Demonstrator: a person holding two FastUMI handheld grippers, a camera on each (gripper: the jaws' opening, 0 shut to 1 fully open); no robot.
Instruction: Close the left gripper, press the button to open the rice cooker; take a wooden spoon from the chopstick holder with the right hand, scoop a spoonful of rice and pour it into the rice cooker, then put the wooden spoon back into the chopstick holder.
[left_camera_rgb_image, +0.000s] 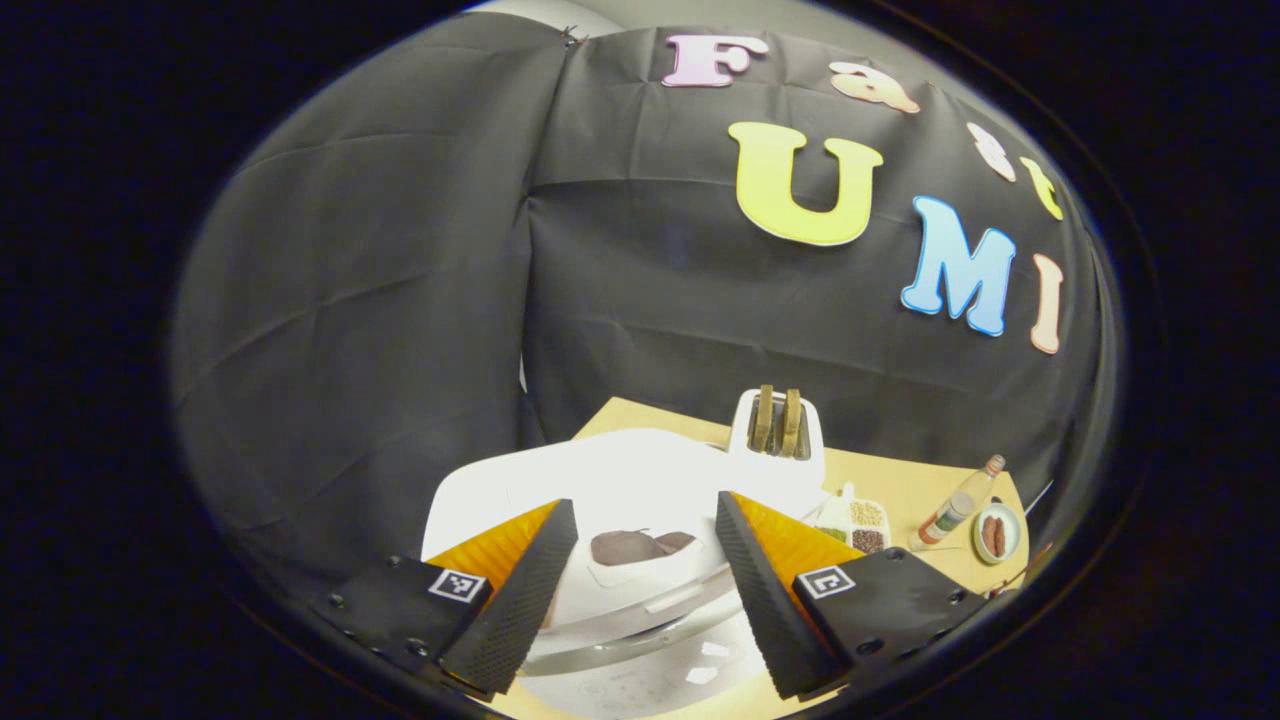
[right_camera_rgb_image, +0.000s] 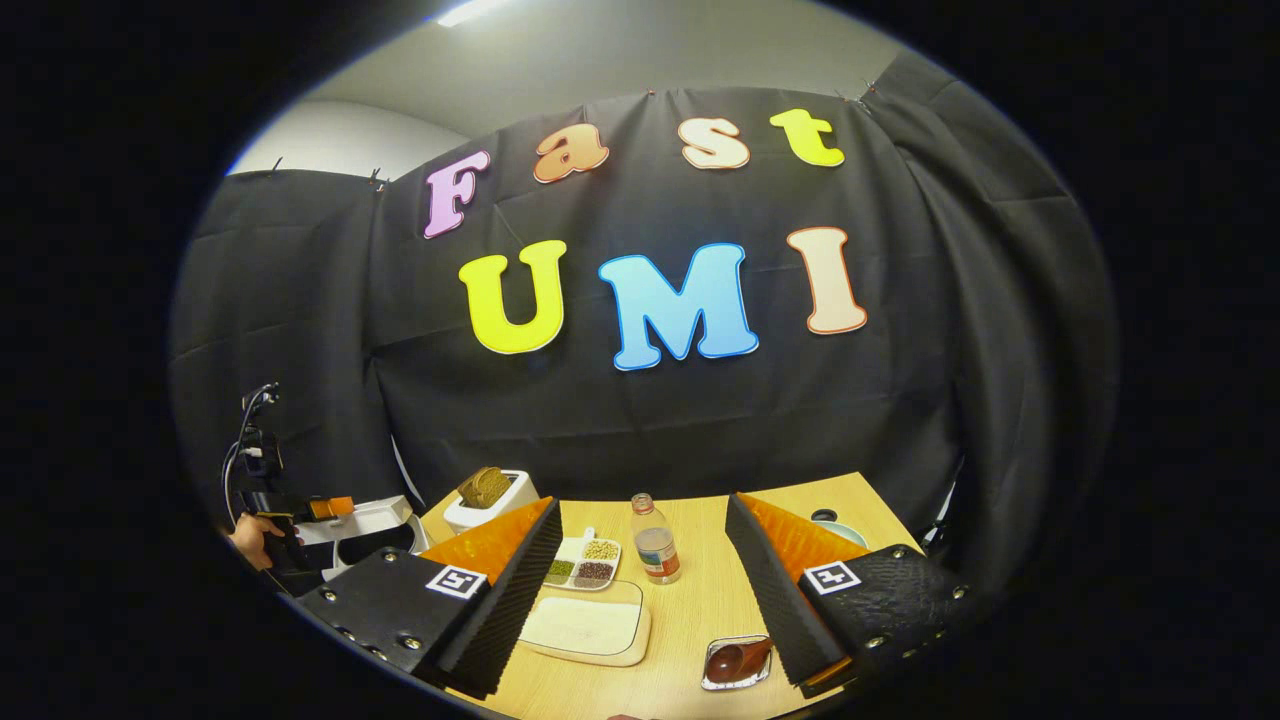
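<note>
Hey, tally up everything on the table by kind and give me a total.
Rice cooker: 1
Toaster: 1
Divided grain tray: 1
Bottle: 1
Rice tray: 1
Small plate: 1
Chopstick holder with wooden spoon: 1
Total: 7

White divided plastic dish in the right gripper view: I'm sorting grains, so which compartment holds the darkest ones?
The near-right compartment of dark brown grains; beige grains lie behind it, green ones to its left.
</note>
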